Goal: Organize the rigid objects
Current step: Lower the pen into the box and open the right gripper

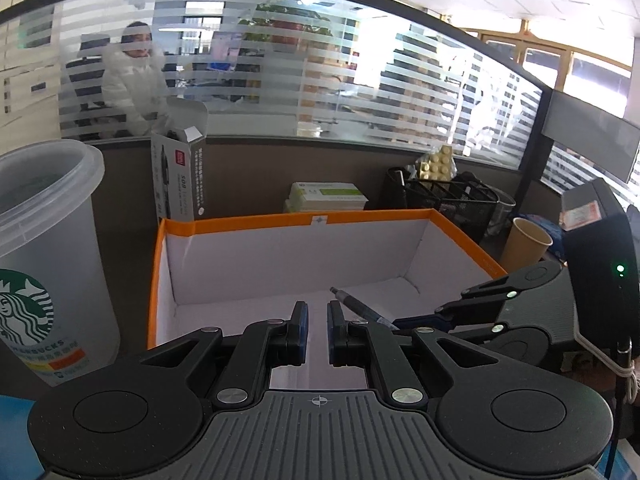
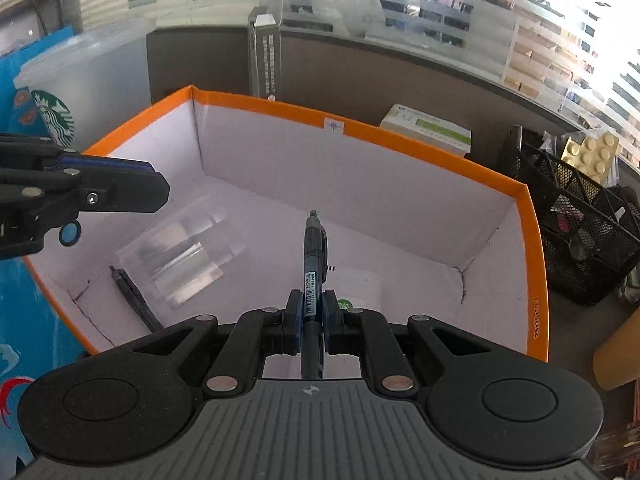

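An orange-rimmed white box (image 2: pixel 432 148) stands in front of both grippers; it also shows in the left wrist view (image 1: pixel 280 216). My right gripper (image 2: pixel 311 300) is shut on a dark pen (image 2: pixel 312 256) and holds it above the box, tip forward. The pen tip also shows in the left wrist view (image 1: pixel 352 304). My left gripper (image 1: pixel 318 316) is open by a narrow gap and empty above the near edge of the box; it shows in the right wrist view (image 2: pixel 112 184) at the left. A clear plastic case (image 2: pixel 184 248) and another dark pen (image 2: pixel 132 296) lie in the box.
A Starbucks cup (image 1: pixel 44 256) stands left of the box. A tall pen carton (image 1: pixel 180 176) and a flat green-white box (image 1: pixel 328 196) stand behind it. A black mesh organizer (image 2: pixel 576 224) and a paper cup (image 1: pixel 526 240) are at the right.
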A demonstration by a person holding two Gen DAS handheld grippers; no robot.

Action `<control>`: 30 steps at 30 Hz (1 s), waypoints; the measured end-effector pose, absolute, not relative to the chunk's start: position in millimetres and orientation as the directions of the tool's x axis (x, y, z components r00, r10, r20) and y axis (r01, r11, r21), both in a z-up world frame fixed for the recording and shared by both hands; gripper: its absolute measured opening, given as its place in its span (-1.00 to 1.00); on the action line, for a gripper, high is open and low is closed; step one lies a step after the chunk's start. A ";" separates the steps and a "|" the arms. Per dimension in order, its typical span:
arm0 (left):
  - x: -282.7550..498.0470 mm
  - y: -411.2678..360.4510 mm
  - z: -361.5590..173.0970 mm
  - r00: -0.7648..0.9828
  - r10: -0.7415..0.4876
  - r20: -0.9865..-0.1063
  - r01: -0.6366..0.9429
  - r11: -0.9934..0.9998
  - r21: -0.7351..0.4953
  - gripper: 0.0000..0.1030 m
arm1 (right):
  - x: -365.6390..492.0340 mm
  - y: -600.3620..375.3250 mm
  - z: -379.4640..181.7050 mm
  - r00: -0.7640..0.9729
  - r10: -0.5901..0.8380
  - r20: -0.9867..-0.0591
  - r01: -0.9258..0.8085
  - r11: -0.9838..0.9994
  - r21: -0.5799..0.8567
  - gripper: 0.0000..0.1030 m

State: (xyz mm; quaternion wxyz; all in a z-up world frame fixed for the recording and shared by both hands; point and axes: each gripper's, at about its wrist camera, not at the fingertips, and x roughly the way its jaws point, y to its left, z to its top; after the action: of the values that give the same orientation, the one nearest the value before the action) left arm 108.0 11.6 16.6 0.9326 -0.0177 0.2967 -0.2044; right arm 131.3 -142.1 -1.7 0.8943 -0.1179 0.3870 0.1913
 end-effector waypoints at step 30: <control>-5.7 4.4 13.8 0.742 -0.477 -0.471 0.595 0.792 0.136 0.90 | -42.2 -186.3 -6.8 0.709 0.379 -0.595 -0.472 0.882 -0.002 -0.26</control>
State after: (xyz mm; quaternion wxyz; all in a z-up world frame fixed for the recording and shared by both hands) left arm -5.7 4.4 13.8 0.9228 0.1400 0.2111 -0.2902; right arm -42.2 -186.3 -6.8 0.9211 -0.0770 0.3039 0.2309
